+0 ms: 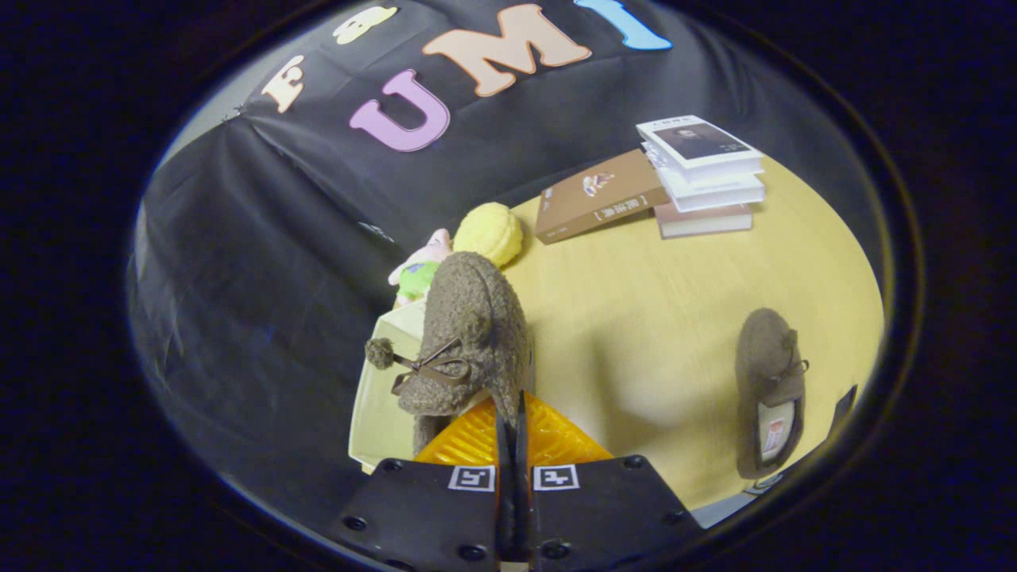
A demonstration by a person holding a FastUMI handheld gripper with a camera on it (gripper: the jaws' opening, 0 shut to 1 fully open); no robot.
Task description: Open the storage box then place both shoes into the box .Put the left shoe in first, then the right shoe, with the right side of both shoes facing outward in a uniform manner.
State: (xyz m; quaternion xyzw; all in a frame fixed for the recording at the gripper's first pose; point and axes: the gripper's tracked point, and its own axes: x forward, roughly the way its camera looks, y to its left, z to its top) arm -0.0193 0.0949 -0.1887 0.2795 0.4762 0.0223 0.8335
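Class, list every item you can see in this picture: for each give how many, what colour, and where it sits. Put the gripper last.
held shoe: 1, fuzzy grey-brown with a brown bow and pompom, just ahead of the fingers, over the storage box
second shoe: 1, same grey-brown, lying on the table off to the side
storage box: 1, pale cream, under the held shoe
plush toy: 1, pink and green, beyond the box
yellow ball: 1, yellow, beside the plush toy
brown book: 1, brown, flat on the table
book stack: 1 stack, mostly white, next to the brown book
table: 1, light wood
gripper: 1, fingers closed together on the held shoe's edge
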